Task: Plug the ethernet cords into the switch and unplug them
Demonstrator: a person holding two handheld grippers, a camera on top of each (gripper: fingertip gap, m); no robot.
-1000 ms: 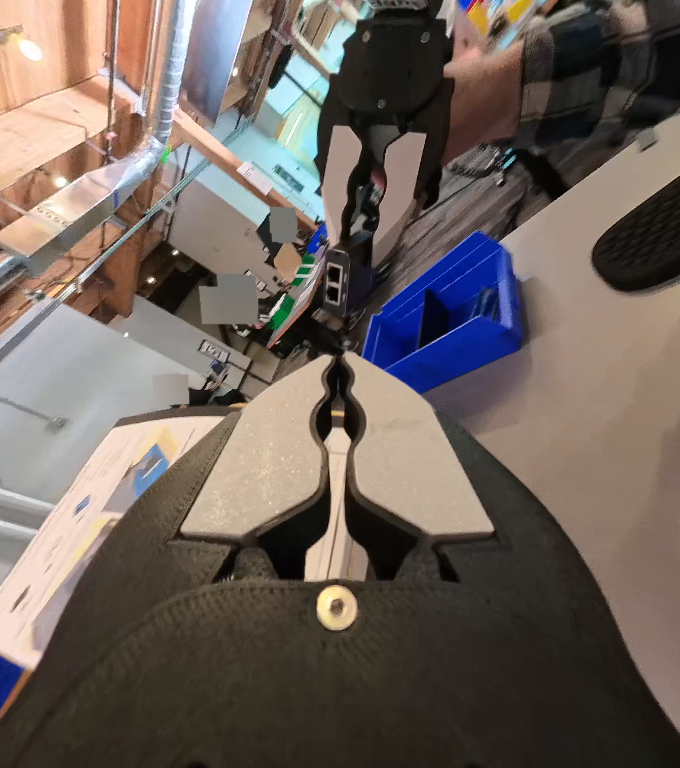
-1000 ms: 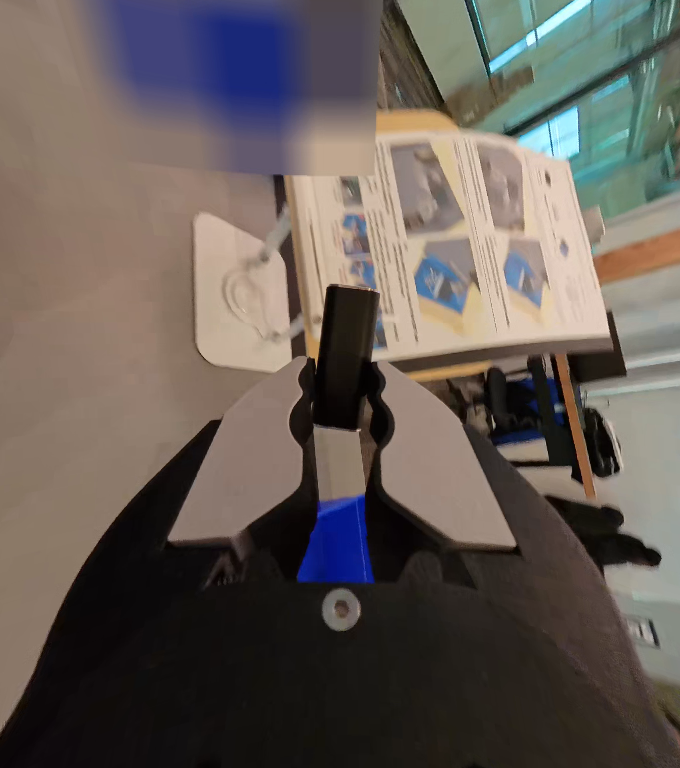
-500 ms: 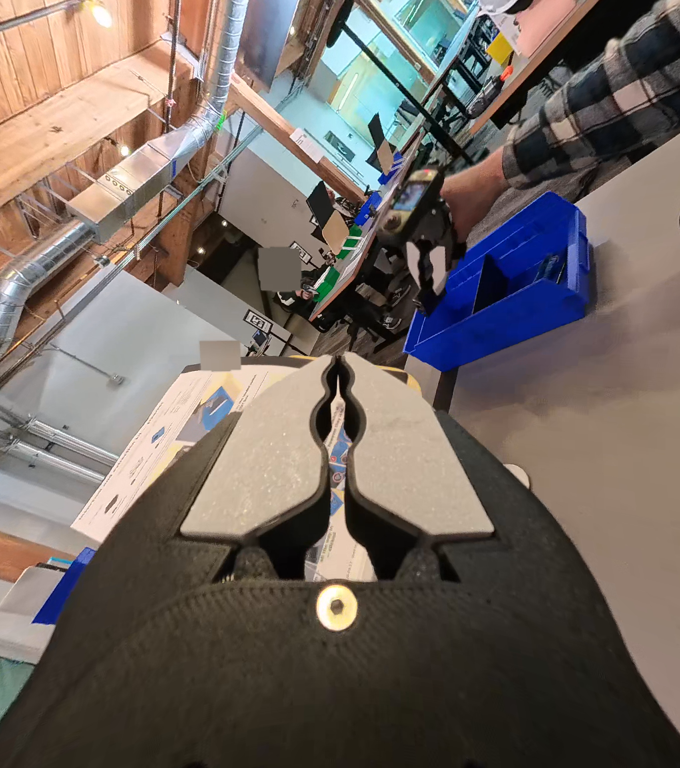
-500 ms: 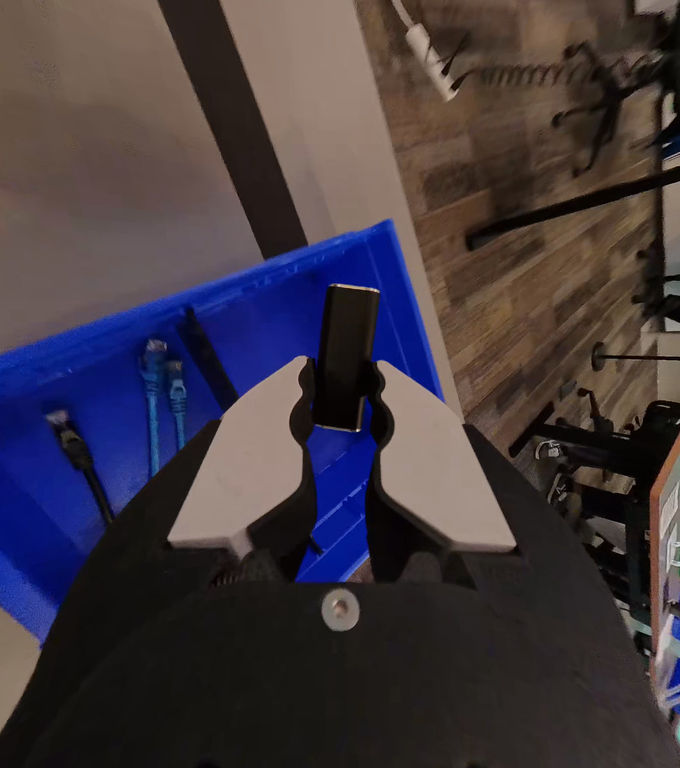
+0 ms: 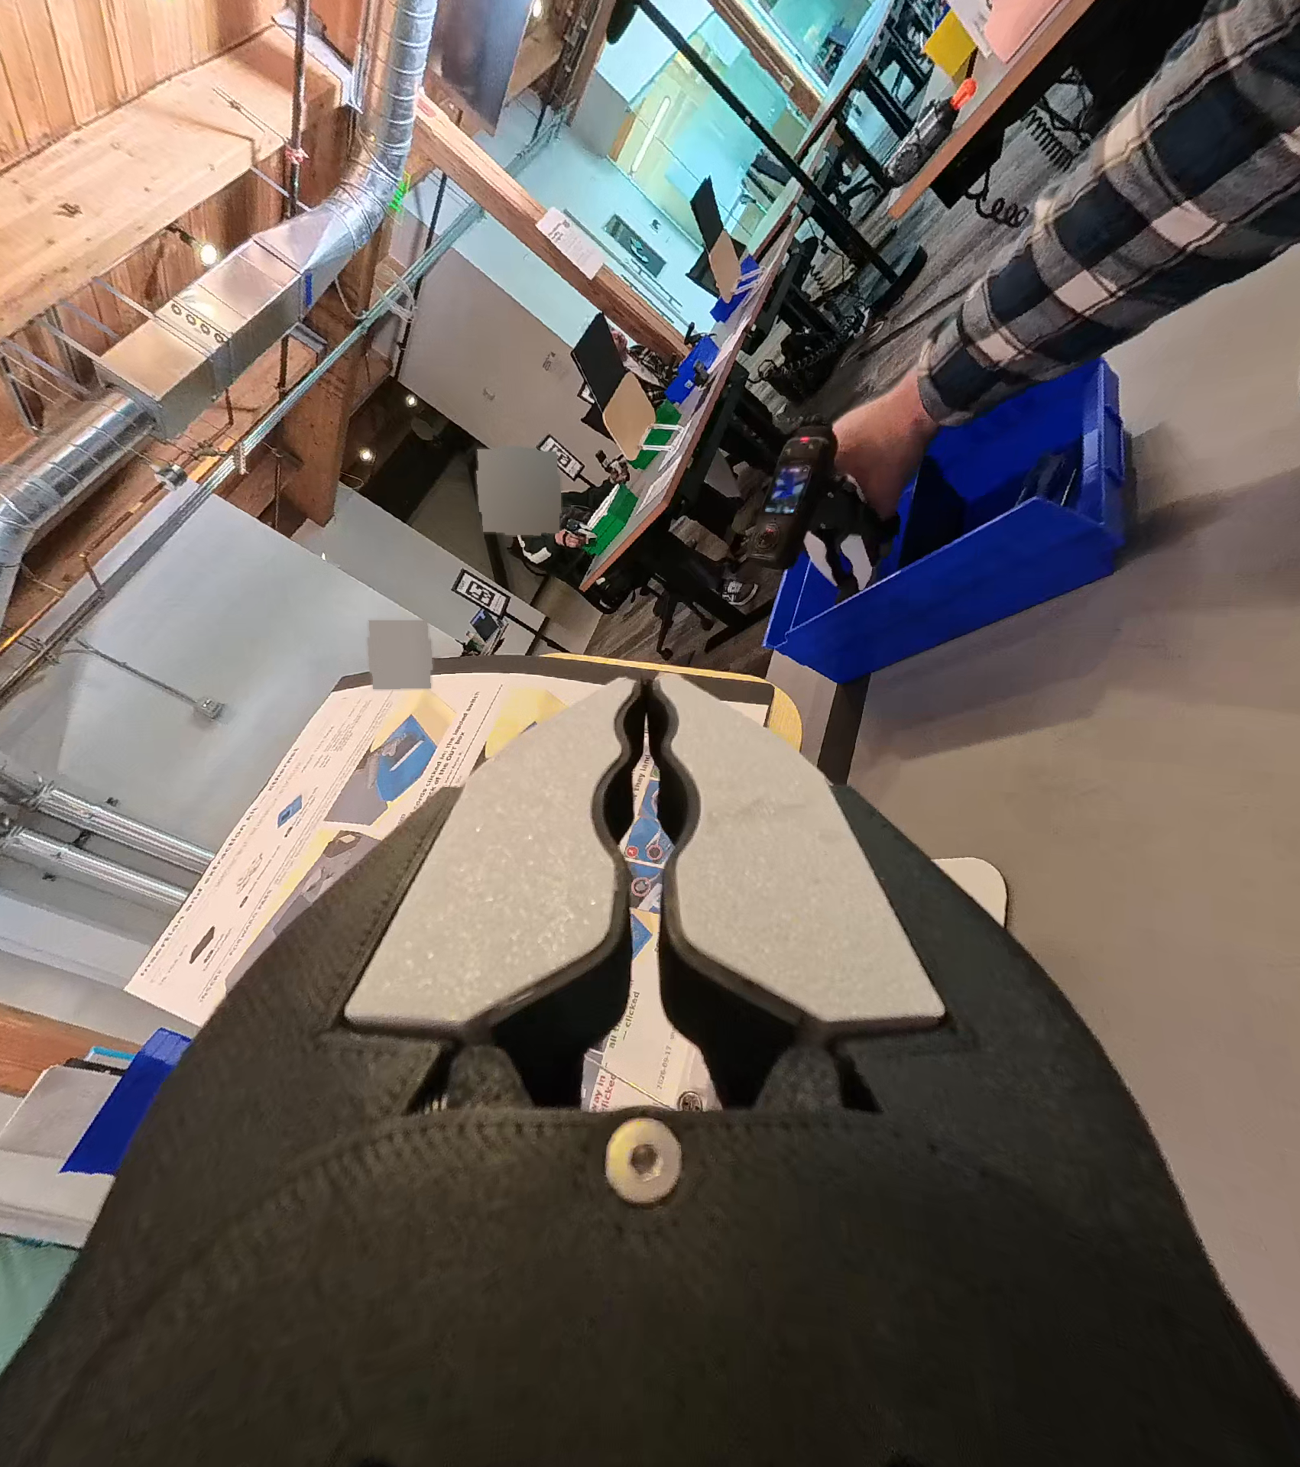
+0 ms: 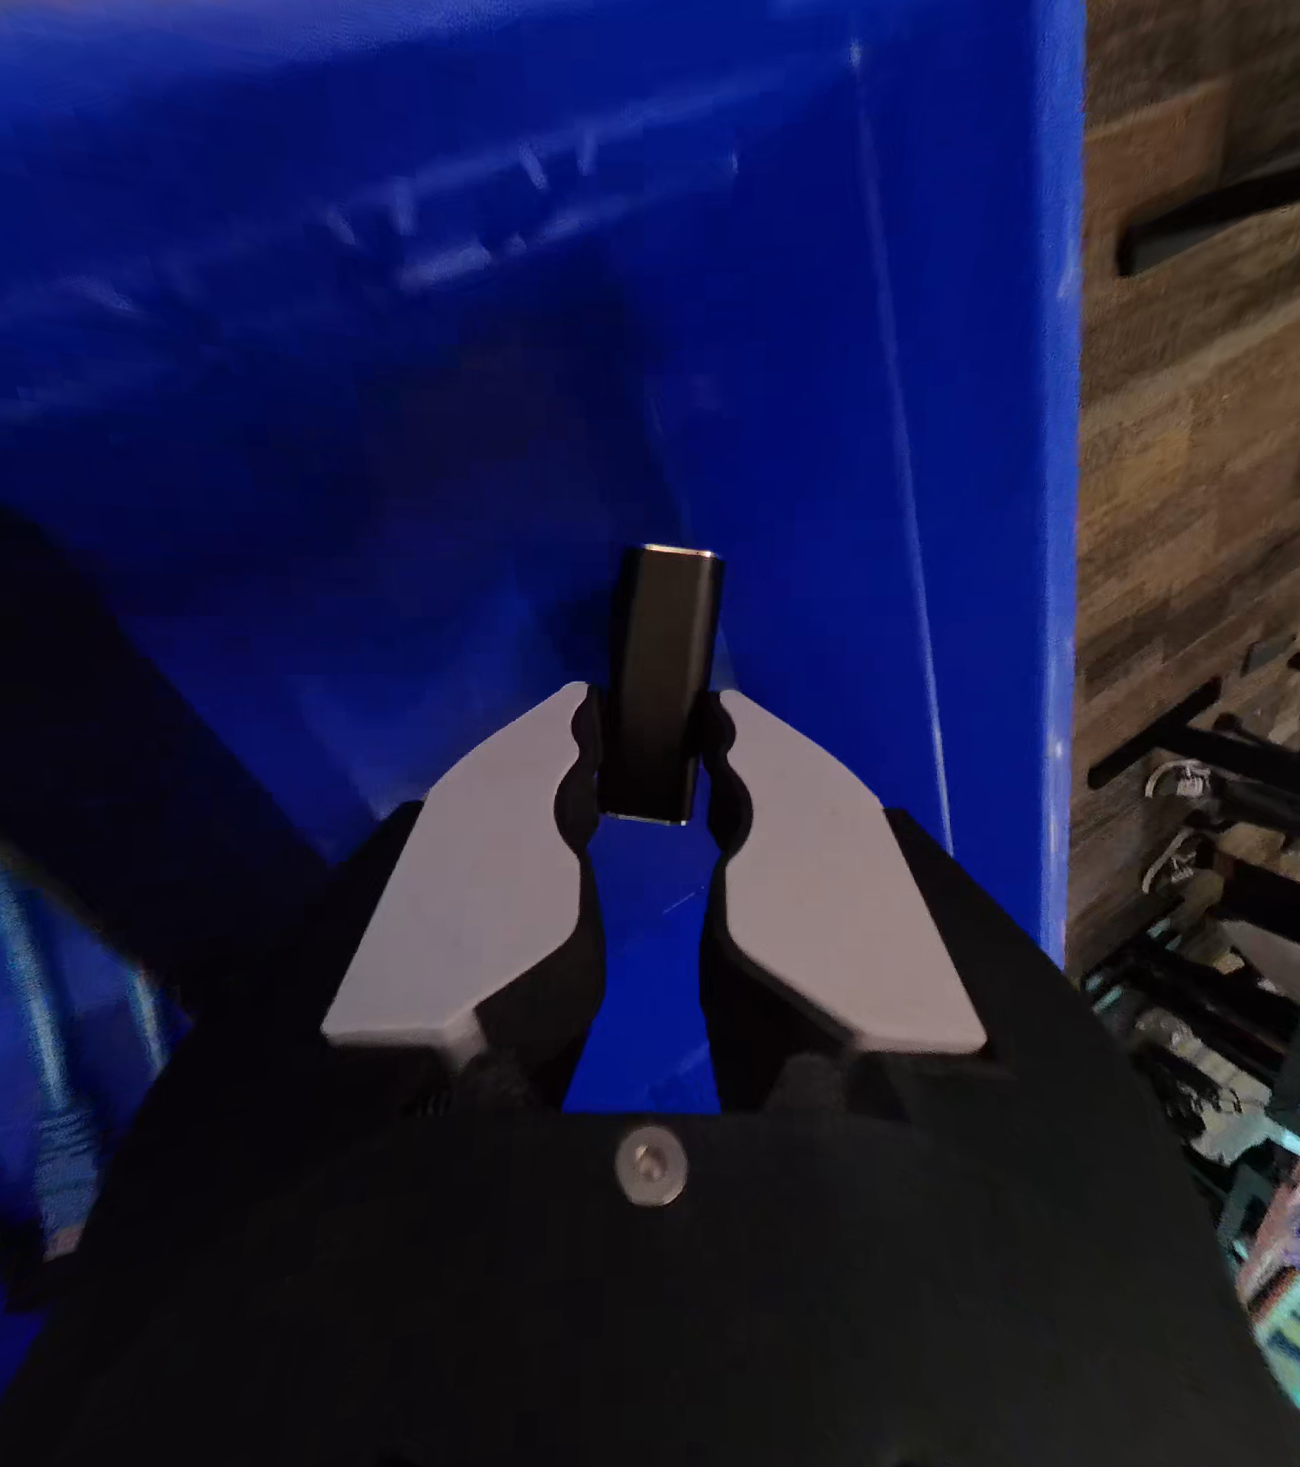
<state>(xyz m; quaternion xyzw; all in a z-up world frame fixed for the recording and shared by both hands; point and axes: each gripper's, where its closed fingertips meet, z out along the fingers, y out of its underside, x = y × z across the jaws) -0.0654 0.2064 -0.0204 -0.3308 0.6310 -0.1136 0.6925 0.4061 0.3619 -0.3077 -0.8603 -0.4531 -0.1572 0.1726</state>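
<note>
Clamped between the grey pads of the right gripper (image 6: 653, 714): a small black rectangular switch (image 6: 662, 675), upright, pads pressing both sides. Just behind, the inner wall of a blue plastic bin (image 6: 392, 317); low at left inside it, blurred light-blue ethernet cords (image 6: 67, 1143). Over the grey table (image 5: 1107, 873), the left gripper (image 5: 650, 698), pressed shut on nothing. Beyond, a printed paper sheet (image 5: 360, 802).

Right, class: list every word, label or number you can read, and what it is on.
Printed sheet: lines of text beside pictures; I do not copy writing.
Black-and-white tag: too small.
Note on beam: too small.
Black switch, blue bin: none visible.
</note>
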